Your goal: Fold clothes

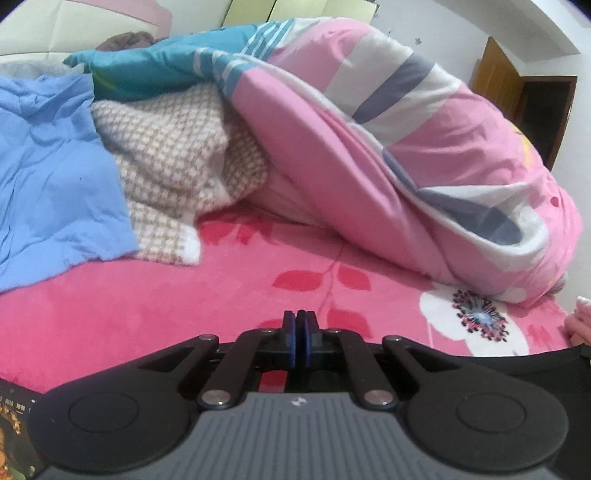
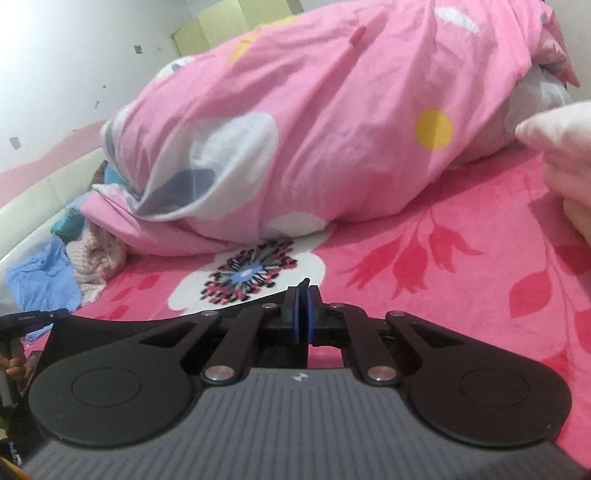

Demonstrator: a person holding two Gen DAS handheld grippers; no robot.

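Note:
A crumpled blue garment (image 1: 51,184) lies at the left on the pink flowered bed sheet (image 1: 184,295), partly over a beige checked knit cloth (image 1: 173,166). My left gripper (image 1: 300,317) is shut and empty, low over the sheet, well short of the clothes. In the right wrist view the blue garment (image 2: 40,273) and the knit cloth (image 2: 99,254) lie far left. My right gripper (image 2: 303,291) is shut and empty above the sheet (image 2: 443,258) near a white flower print.
A big pink quilt (image 1: 406,129) is heaped across the back of the bed, also filling the right wrist view (image 2: 314,122). A white pillow (image 2: 561,147) lies at the right. A pale headboard (image 1: 55,29) and a brown door (image 1: 517,92) stand behind.

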